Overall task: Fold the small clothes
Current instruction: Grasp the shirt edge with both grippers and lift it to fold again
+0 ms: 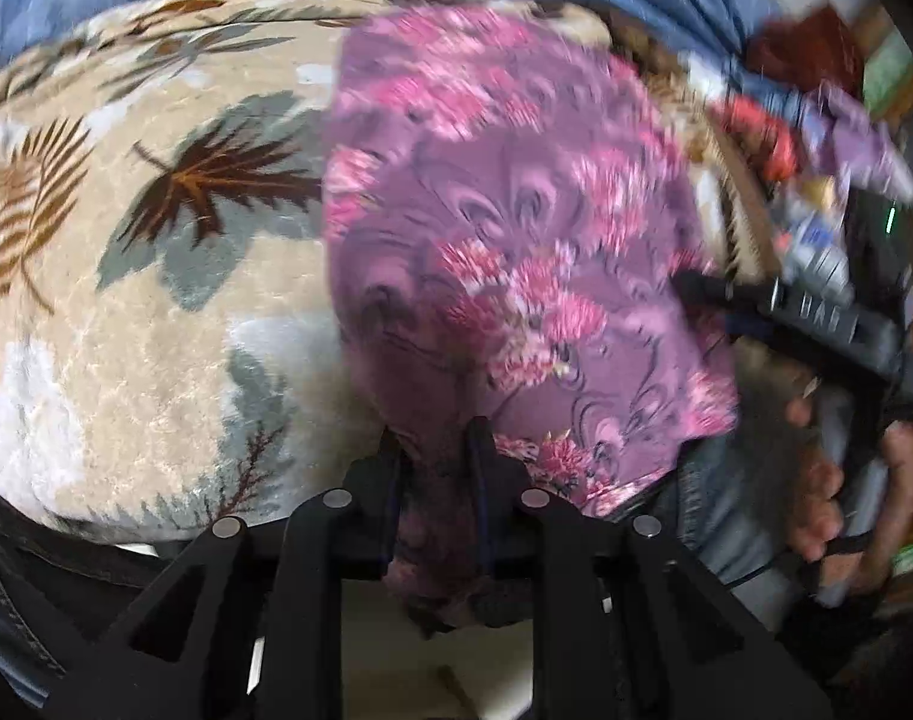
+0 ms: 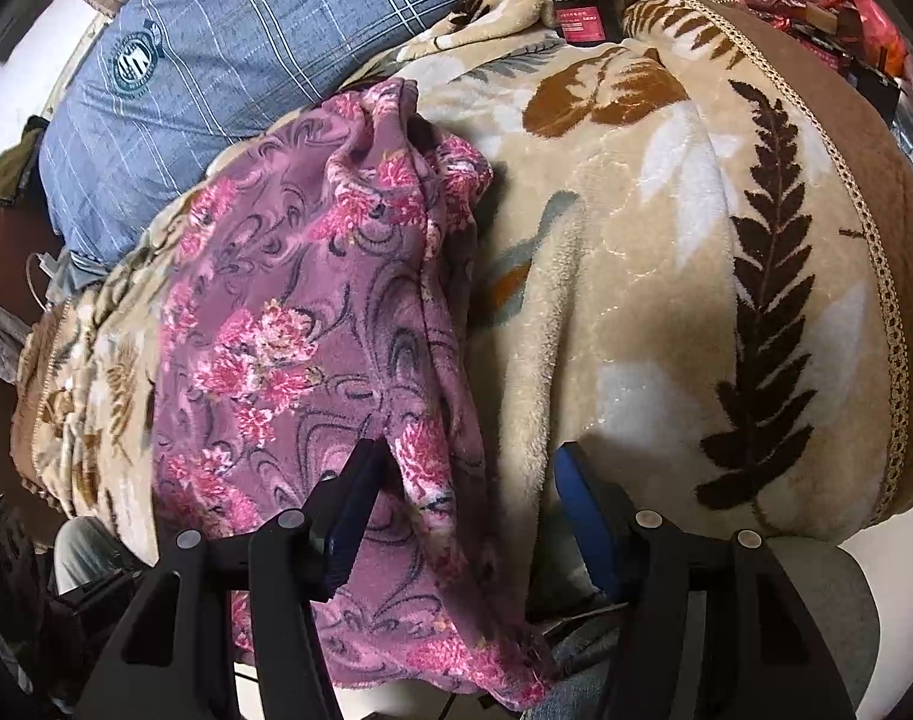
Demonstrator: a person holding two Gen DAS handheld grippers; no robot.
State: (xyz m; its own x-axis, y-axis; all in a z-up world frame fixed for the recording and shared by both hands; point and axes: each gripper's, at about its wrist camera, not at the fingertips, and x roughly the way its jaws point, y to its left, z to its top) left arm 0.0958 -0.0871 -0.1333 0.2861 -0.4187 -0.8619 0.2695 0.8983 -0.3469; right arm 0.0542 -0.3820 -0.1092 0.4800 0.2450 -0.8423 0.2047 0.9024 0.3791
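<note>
Two hand-held grippers: left (image 1: pixel 435 450) pinching blurred floral garment (image 1: pixel 504 228), right (image 2: pixel 468 480) spread.

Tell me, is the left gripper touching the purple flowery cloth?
Touching. The left wrist view shows the left gripper with its two fingers closed on a bunched edge of the purple flowery cloth, which is squeezed between them.
</note>
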